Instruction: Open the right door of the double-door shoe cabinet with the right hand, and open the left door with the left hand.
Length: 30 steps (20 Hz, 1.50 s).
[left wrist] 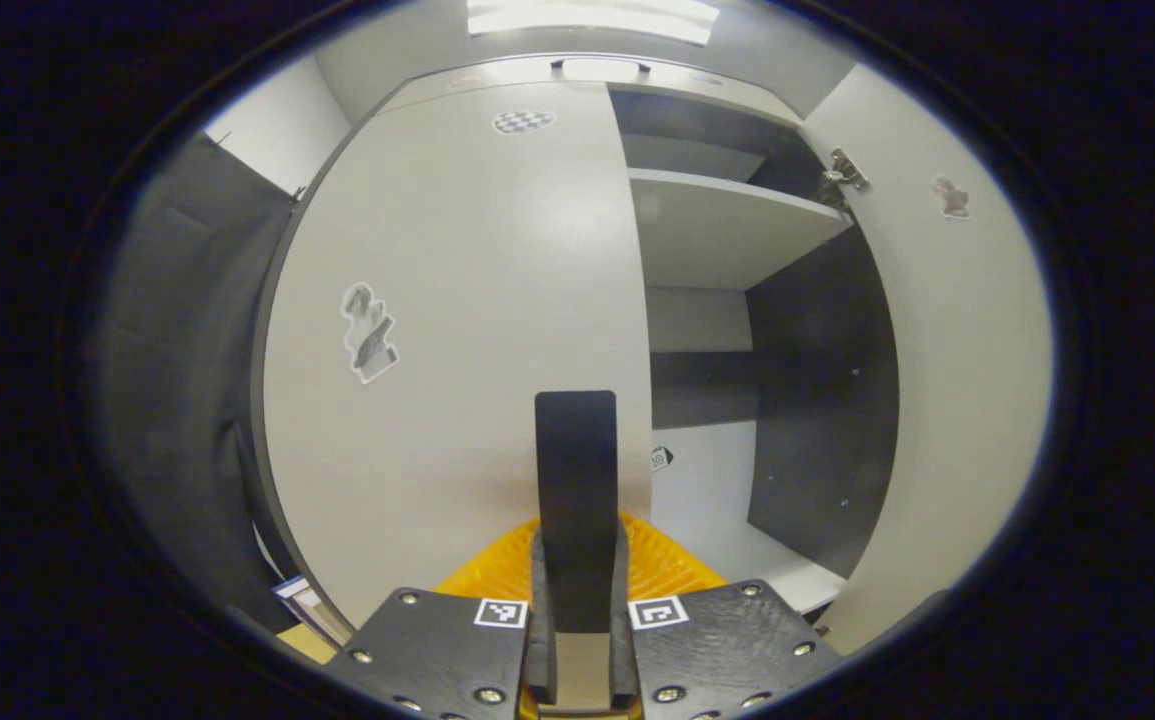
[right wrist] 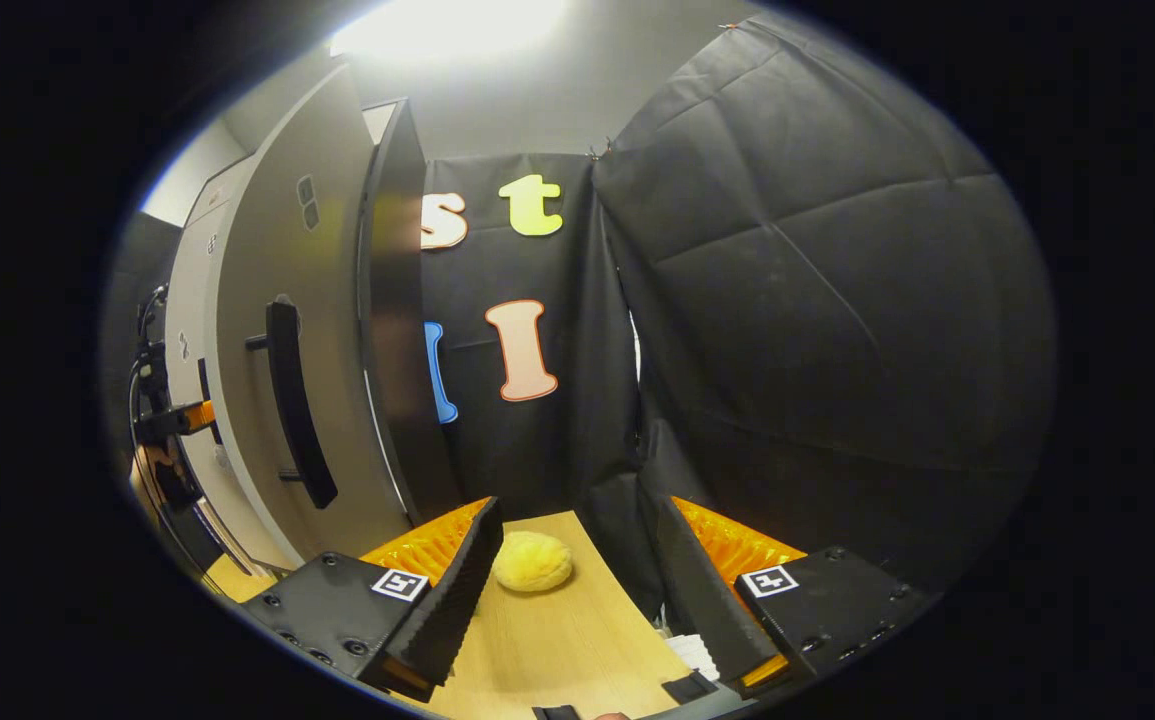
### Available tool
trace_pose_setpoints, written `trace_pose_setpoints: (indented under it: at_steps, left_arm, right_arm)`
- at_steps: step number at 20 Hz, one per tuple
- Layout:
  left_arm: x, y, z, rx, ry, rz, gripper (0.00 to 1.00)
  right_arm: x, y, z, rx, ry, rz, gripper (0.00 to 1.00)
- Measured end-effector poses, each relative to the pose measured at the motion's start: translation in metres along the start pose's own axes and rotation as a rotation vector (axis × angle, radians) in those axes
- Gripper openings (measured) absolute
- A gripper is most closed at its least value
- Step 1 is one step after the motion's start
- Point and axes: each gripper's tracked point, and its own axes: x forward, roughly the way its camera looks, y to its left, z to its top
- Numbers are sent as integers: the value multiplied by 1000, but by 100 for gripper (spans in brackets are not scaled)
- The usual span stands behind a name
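The left door [left wrist: 457,330] of the white shoe cabinet covers the cabinet's left half and looks closed. Its black handle [left wrist: 575,440] rises from between my left gripper's fingers; the left gripper [left wrist: 577,560] is shut on it. The right door [left wrist: 947,400] is swung open, showing its inner face and a hinge [left wrist: 842,178], with shelves [left wrist: 727,225] bare inside. In the right gripper view the open right door [right wrist: 267,250] shows its outer face and long black handle [right wrist: 292,400]. My right gripper [right wrist: 577,575] is open, apart from that handle, to its right. The left gripper [right wrist: 172,420] appears far left.
A yellow fluffy ball [right wrist: 532,562] lies on the wooden tabletop [right wrist: 567,640] between my right fingers. Black cloth wall [right wrist: 817,330] stands close behind and to the right of the open door. More black cloth [left wrist: 187,380] hangs left of the cabinet.
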Motion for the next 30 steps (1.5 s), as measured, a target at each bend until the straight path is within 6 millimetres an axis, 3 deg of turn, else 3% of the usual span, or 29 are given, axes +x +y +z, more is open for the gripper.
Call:
trace_pose_setpoints:
  at_steps: [6,11,19,23,30]
  left_arm:
    - [-14,2,1,-25,24,-7,16]
    - [-42,5,7,-43,33,18,19]
    - [-99,32,10,-49,53,60,17]
    - [-113,43,10,-53,55,49,17]
    - [-144,67,12,-71,59,-14,17]
  right_arm:
    - [-13,-7,9,-15,-21,26,98]
    - [-25,-13,13,-19,-32,63,98]
    - [-45,-10,8,-29,-25,135,98]
    - [-54,3,7,-32,-26,147,98]
    - [-74,54,5,-43,-23,160,98]
